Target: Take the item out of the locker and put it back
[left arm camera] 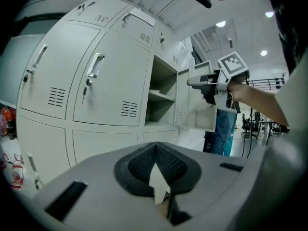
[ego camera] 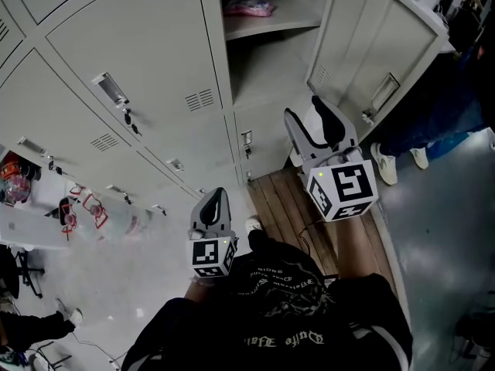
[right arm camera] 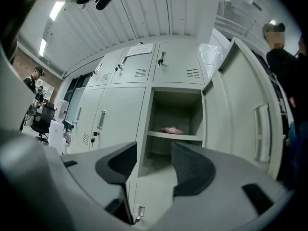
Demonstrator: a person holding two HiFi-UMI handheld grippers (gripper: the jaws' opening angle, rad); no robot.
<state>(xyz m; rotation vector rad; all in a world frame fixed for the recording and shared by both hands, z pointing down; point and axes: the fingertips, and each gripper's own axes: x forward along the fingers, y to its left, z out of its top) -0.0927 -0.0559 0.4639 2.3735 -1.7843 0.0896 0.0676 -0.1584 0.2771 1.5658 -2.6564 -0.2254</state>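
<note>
A pink packet (ego camera: 249, 8) lies on the shelf inside the open locker (ego camera: 267, 60); the right gripper view shows the same packet (right arm camera: 170, 130) on that shelf. My right gripper (ego camera: 315, 126) is raised in front of the locker, short of its opening, jaws open with nothing between them; its own view shows it (right arm camera: 153, 166) pointing at the compartment. My left gripper (ego camera: 213, 209) hangs lower and to the left, in front of the closed lockers. Its jaws (left arm camera: 156, 171) are pressed together, holding nothing.
The locker door (ego camera: 384, 56) stands swung open to the right. Closed lockers (ego camera: 135, 76) fill the left. A wooden strip (ego camera: 282, 199) runs along the floor below. Another person's legs and shoes (ego camera: 402, 154) stand beside the door. A cluttered desk (ego camera: 23, 207) is far left.
</note>
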